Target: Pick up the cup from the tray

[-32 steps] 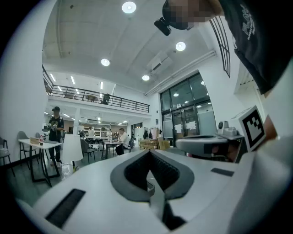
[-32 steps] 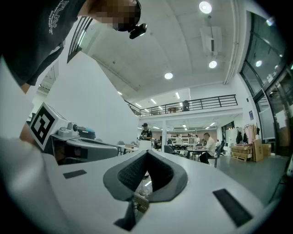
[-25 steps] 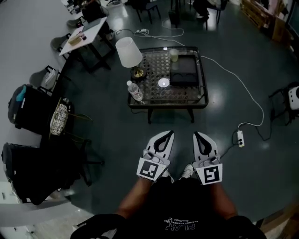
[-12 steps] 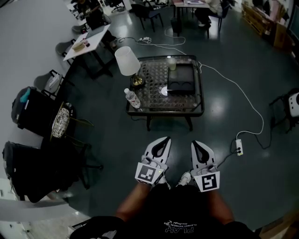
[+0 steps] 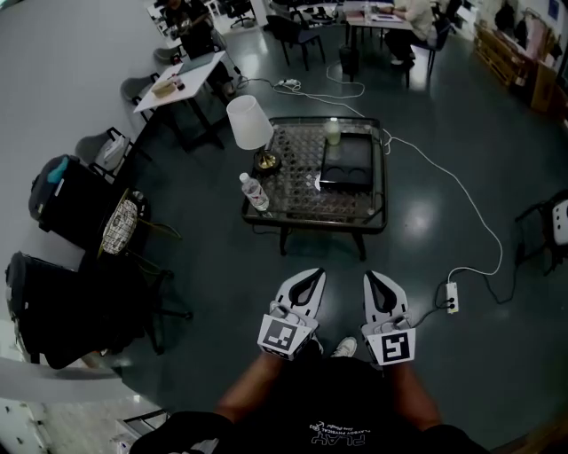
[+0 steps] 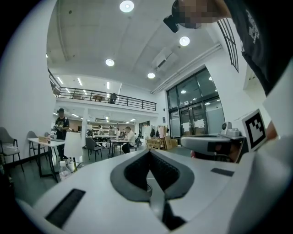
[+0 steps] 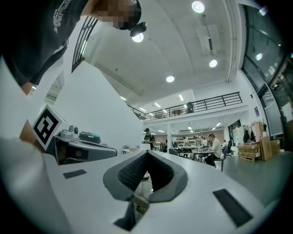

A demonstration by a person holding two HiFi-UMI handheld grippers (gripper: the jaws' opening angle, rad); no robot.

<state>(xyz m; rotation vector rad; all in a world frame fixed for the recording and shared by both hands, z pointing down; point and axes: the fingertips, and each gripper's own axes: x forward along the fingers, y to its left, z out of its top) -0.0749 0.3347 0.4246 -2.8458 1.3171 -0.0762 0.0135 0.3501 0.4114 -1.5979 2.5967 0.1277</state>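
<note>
A pale cup (image 5: 332,131) stands at the far left corner of a black tray (image 5: 347,167) on a glass coffee table (image 5: 297,199); whether it is on the tray or just beside it I cannot tell. Both grippers hang low in front of the person, well short of the table. My left gripper (image 5: 307,277) and right gripper (image 5: 376,278) are side by side, jaws shut, nothing between them. The left gripper view shows its own jaws (image 6: 149,154) meeting, with the right gripper (image 6: 208,144) beside them. In the right gripper view its jaws (image 7: 146,155) meet too.
On the table's left stand a white-shaded lamp (image 5: 249,123) and a water bottle (image 5: 256,193). A white cable (image 5: 461,191) runs over the floor to a power strip (image 5: 453,299) on the right. Dark bags and chairs (image 5: 80,257) crowd the left. People sit at desks (image 5: 382,18) far back.
The head view has shifted, so the table sits a little lower in frame and more of the far room shows. Both grippers stay shut, side by side, slightly lower in view.
</note>
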